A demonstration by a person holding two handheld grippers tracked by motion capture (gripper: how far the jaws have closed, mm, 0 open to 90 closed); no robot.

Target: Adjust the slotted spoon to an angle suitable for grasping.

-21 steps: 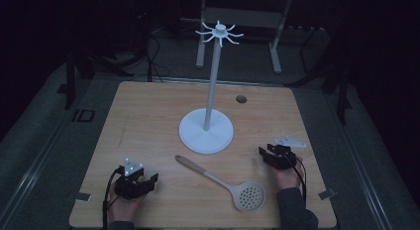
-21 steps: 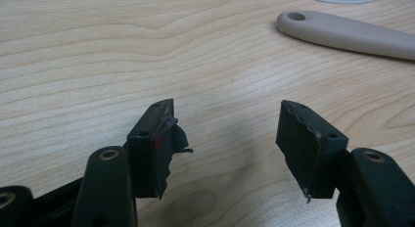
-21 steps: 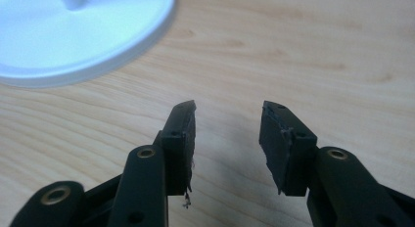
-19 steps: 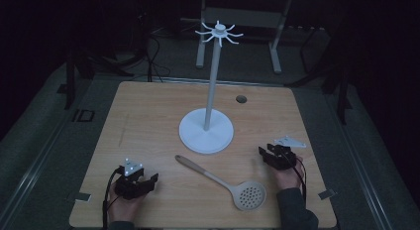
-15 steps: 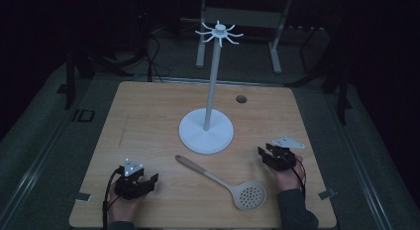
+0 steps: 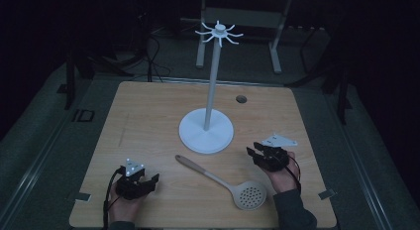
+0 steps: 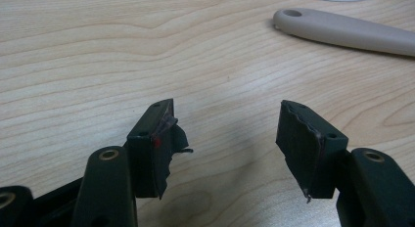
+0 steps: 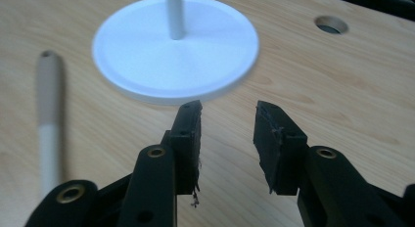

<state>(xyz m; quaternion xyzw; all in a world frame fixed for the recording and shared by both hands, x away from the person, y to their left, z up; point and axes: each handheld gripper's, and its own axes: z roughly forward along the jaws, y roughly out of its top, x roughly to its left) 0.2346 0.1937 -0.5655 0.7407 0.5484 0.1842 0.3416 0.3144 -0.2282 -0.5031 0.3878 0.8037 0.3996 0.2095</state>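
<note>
My left gripper rests low on the near left of the tabletop, jaws spread wide with nothing between them. My right gripper sits at the near right, jaws apart but narrower, also empty, and aimed toward the stand.

The skimmer lies flat between my two hands, just in front of the stand's round base. Its handle end points toward the far left and its perforated bowl lies nearer my right hand. In the left gripper view the handle shows a hanging hole at its tip.

I judge the step in hand to be picking the skimmer up, probably to hang it on one of the hooks at the top of the pole.

To do it well, I should take the handle across its narrow width, a little back from the tip, so the hole stays free. The jaws should come down square to the handle, with one on each side. I should close firmly, since the bowl end will pull the skimmer down once lifted. Lifting straight up first keeps it clear of the base.
</note>
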